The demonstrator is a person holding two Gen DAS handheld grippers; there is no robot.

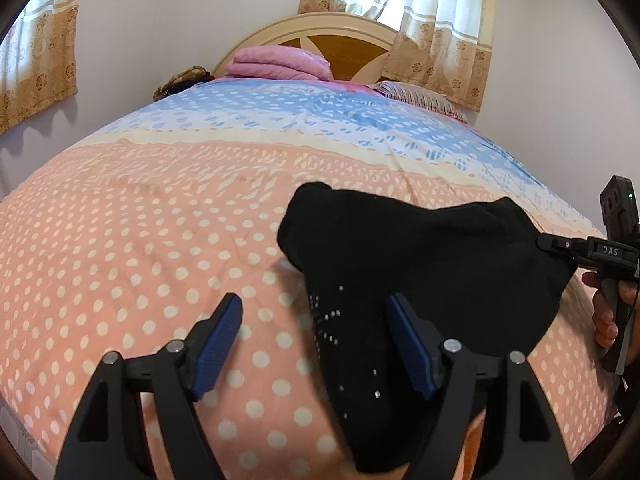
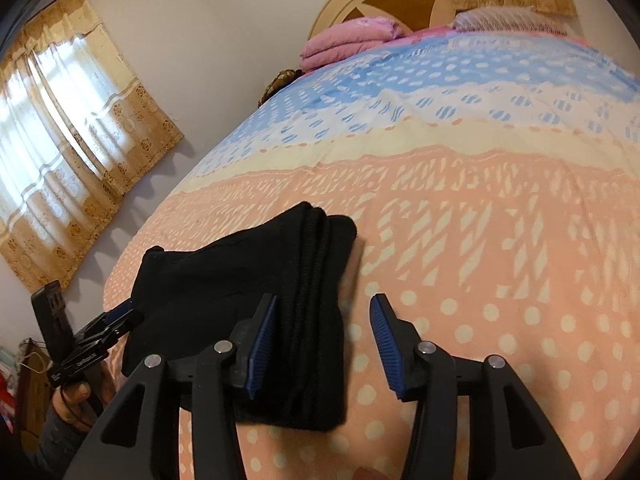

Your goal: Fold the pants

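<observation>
Folded black pants [image 1: 420,264] lying on dotted bed [image 1: 140,240].
Left gripper [image 1: 316,320] spread, fingers [image 1: 222,340] clear of the cloth, one hovering over the pants' left edge; right gripper [image 2: 322,320] spread too, straddling the right edge, pinching nothing.
</observation>
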